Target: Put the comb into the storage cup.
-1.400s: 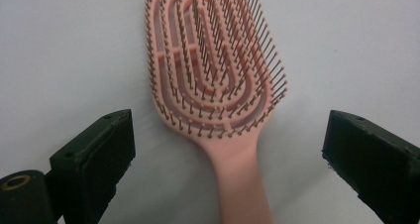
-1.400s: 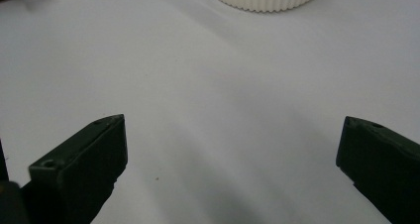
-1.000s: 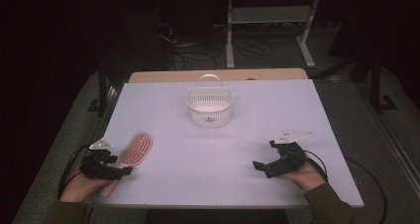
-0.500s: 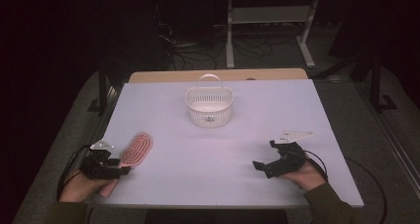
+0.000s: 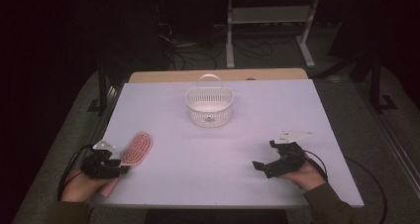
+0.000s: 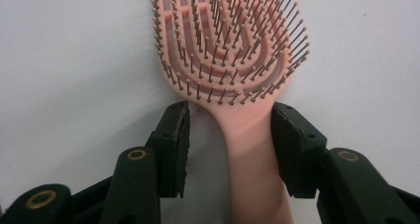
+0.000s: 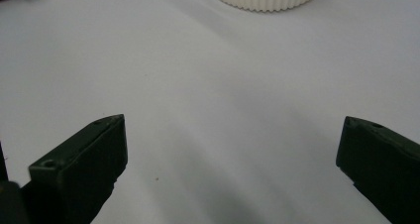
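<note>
Little has moved since the earlier frame: both my hands sit where they were at the near edge, and the brush [image 5: 136, 148] lies in the same spot at near left.

My left gripper [image 5: 120, 169] rests on the table [image 5: 237, 149] at the near left corner, its jaws spread to either side of the brush handle. In the left gripper view the pink handle runs up between the two black jaws; the right jaw looks to be touching or just beside the handle, while the left jaw stands apart from it with bare table showing in the gap. So the jaws straddle the handle without clamping it. The bristled head of the brush [image 6: 228, 50] lies beyond the jaw tips, bristles up.

My right gripper [image 5: 258, 165] rests at near right, well apart from the brush, jaws wide apart with nothing between them, as the right gripper view shows over bare table.

A white basket [image 5: 209, 105] stands at the far middle, handle upright.
</note>
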`<state>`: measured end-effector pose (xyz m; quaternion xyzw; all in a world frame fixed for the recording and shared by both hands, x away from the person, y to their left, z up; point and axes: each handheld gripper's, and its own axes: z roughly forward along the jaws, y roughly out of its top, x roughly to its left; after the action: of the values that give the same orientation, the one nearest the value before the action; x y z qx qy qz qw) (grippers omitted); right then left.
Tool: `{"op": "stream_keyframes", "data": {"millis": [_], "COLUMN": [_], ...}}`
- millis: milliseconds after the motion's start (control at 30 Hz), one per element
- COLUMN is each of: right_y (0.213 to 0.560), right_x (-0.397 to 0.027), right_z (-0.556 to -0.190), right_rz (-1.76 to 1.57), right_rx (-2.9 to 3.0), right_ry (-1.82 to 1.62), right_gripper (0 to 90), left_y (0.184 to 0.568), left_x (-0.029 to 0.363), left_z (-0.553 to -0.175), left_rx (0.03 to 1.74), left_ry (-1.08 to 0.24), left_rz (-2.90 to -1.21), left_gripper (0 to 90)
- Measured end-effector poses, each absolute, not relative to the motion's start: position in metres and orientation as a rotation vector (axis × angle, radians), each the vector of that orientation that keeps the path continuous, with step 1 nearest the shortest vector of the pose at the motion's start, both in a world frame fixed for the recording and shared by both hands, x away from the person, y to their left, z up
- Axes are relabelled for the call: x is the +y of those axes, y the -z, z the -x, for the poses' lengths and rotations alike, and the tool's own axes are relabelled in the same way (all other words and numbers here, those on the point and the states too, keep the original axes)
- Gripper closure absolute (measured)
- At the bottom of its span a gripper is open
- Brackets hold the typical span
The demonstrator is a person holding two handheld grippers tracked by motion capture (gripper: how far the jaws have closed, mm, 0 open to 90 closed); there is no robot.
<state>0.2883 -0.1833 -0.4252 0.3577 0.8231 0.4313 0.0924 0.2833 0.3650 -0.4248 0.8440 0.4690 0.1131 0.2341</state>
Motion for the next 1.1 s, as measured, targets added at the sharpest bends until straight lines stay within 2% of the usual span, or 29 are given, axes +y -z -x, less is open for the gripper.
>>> {"op": "stream_keyframes", "data": {"millis": [333,1100], "right_y": [0.4252,0.4252], "right_x": [-0.1833,-0.1834], "right_z": [-0.2882,-0.2879], "right_rz": [-1.061,-1.058], "right_rx": [2.445,2.445], "right_ry": [-1.281,-1.280], "right_gripper": [0.0,0.0], "left_y": [0.4250,0.4248], "left_x": [0.3637,0.3611], "left_z": [-0.2833,-0.2835], "left_rx": [1.294,1.308], "left_ry": [-0.347,-0.371], "left_rz": [-2.329,-2.335], "left_gripper": [62.1,69.6]}}
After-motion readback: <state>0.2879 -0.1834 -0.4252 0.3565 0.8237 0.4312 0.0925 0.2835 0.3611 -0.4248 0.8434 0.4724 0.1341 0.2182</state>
